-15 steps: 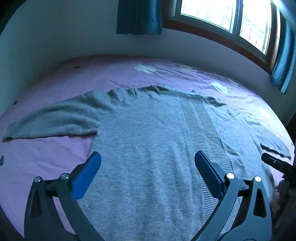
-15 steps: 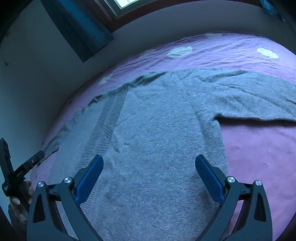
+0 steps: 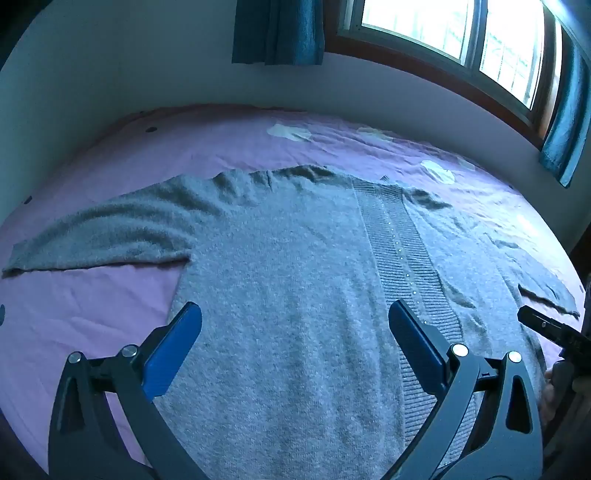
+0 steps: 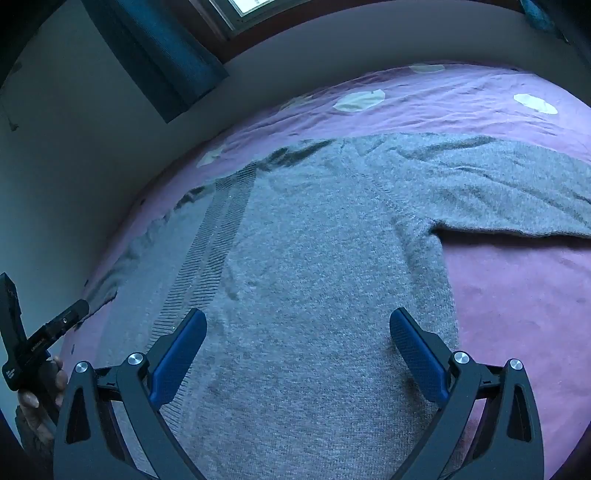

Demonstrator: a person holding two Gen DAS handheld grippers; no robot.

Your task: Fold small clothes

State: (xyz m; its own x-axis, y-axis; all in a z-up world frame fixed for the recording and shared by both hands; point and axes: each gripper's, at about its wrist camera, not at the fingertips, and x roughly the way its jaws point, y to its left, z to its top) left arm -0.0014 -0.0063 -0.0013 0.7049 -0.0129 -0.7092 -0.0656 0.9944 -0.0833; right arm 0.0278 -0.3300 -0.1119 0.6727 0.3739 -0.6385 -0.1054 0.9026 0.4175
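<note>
Left wrist view: grey knit cardigan lies flat and spread on a purple bedsheet, filling the middle of the frame.
Left gripper: released, blue pads spread wide at 6 o'clock above the cardigan's lower body, holding nothing.
Button band: ribbed strip with small pale buttons, running from 12 toward 5 o'clock.
Left sleeve: stretched out toward 9 o'clock.
Right wrist view: same cardigan, with a sleeve reaching toward 3 o'clock.
Right gripper: released, blue pads apart at 6 o'clock over the hem area, gripping nothing.
Room: window at 1 o'clock in the left view, teal curtain at 12; pale spots on the sheet beyond the collar.
</note>
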